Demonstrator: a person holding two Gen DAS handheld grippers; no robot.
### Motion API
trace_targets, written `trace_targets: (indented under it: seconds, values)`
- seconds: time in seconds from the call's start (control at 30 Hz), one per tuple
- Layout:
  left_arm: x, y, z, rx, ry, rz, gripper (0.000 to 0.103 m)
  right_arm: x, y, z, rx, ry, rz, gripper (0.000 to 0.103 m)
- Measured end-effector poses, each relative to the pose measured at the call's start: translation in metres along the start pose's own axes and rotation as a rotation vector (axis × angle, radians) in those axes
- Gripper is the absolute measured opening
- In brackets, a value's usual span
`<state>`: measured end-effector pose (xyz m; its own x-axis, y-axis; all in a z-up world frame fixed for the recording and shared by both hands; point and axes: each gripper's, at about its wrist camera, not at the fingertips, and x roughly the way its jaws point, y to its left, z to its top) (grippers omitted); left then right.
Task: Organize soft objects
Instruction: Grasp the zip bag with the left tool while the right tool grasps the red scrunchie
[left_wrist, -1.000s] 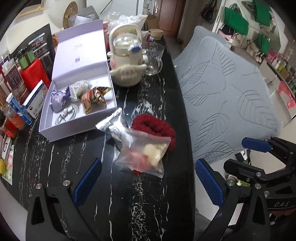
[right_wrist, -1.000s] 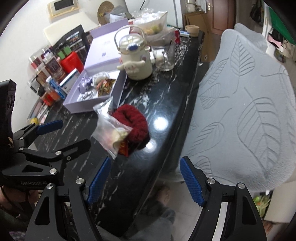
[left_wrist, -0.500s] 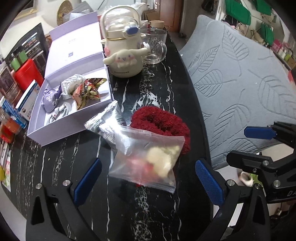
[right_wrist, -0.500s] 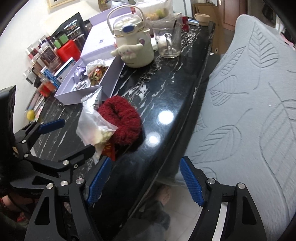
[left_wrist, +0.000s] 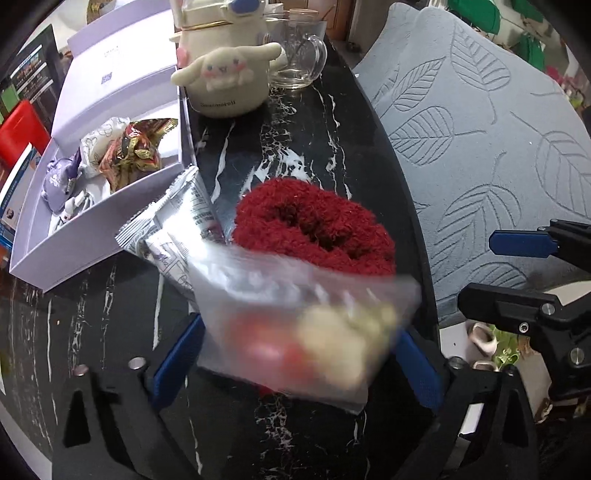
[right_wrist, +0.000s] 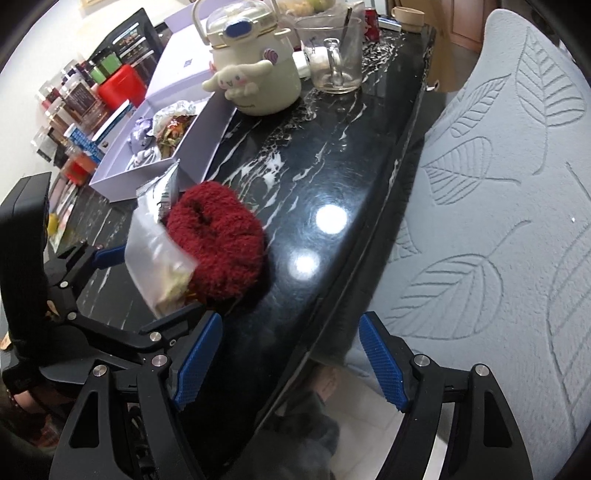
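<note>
A clear plastic bag (left_wrist: 306, 325) holding red and cream soft pieces lies on the black marble table (left_wrist: 303, 122), between the open jaws of my left gripper (left_wrist: 295, 354). Behind it sit a fluffy red scrunchie (left_wrist: 314, 225) and a silver foil packet (left_wrist: 177, 225). In the right wrist view the bag (right_wrist: 155, 258) leans against the scrunchie (right_wrist: 218, 243), with the left gripper (right_wrist: 147, 288) around it. My right gripper (right_wrist: 291, 365) is open and empty, over the table's near edge.
An open lilac box (left_wrist: 92, 177) with wrapped items stands at the left. A cream plush-faced kettle (left_wrist: 225, 74) and a glass mug (left_wrist: 299, 55) stand behind. Bottles and a red container (right_wrist: 118, 85) line the far side. A grey leaf-patterned cushion (right_wrist: 498, 184) lies to the right.
My left gripper has moved forward, so its open jaws now straddle the plastic bag. My right gripper has moved closer to the table edge and stays open.
</note>
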<state>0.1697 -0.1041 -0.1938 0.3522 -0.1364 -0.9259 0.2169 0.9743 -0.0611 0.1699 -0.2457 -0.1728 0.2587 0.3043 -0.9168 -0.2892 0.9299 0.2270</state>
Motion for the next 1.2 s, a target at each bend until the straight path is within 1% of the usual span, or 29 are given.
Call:
trace_targets:
  seconds: [0.03, 0.07, 0.1, 0.17, 0.2, 0.27, 0.4, 0.53, 0.7, 0.83, 0.97, 1.07, 1.13, 1.2]
  values:
    - [0.001, 0.0, 0.0, -0.008, 0.006, 0.02, 0.087, 0.001, -0.001, 0.002, -0.001, 0.004, -0.001, 0.077]
    - [0.003, 0.001, 0.0, -0.019, 0.015, 0.024, 0.083, 0.001, -0.001, 0.004, -0.002, 0.005, -0.003, 0.077]
    - [0.002, 0.003, -0.001, -0.039, 0.014, 0.008, 0.08, 0.001, -0.001, 0.004, -0.002, 0.005, -0.006, 0.077]
    - [-0.001, 0.006, -0.002, -0.059, 0.0, -0.002, 0.076, 0.002, -0.002, 0.007, -0.001, 0.004, -0.015, 0.077]
    - [-0.004, 0.007, -0.005, -0.061, -0.005, 0.003, 0.072, 0.003, -0.003, 0.008, 0.001, 0.004, -0.012, 0.077]
    - [-0.005, 0.009, -0.007, -0.063, -0.006, 0.004, 0.072, 0.004, -0.005, 0.01, 0.008, 0.006, -0.011, 0.077]
    - [-0.017, 0.017, -0.016, -0.107, 0.002, -0.014, 0.071, 0.008, -0.004, 0.012, 0.02, 0.02, 0.002, 0.077]
    - [-0.029, 0.025, -0.025, -0.148, 0.011, -0.013, 0.071, 0.01, 0.003, 0.014, 0.01, 0.025, 0.021, 0.077]
    - [-0.042, 0.04, -0.037, -0.201, 0.018, 0.007, 0.071, 0.015, 0.014, 0.016, -0.012, 0.041, 0.048, 0.077]
    - [-0.045, 0.054, -0.046, -0.255, 0.017, 0.027, 0.071, 0.022, 0.029, 0.014, -0.049, 0.078, 0.11, 0.077]
    - [-0.051, 0.067, -0.057, -0.304, 0.007, 0.046, 0.071, 0.03, 0.04, 0.01, -0.058, 0.097, 0.127, 0.077]
    - [-0.053, 0.074, -0.064, -0.331, 0.006, 0.058, 0.071, 0.041, 0.048, 0.006, -0.054, 0.113, 0.135, 0.074]
    - [-0.055, 0.08, -0.071, -0.351, 0.012, 0.06, 0.071, 0.048, 0.053, 0.006, -0.048, 0.137, 0.156, 0.069]
    - [-0.055, 0.085, -0.076, -0.374, 0.014, 0.065, 0.072, 0.052, 0.056, 0.005, -0.042, 0.15, 0.161, 0.068]
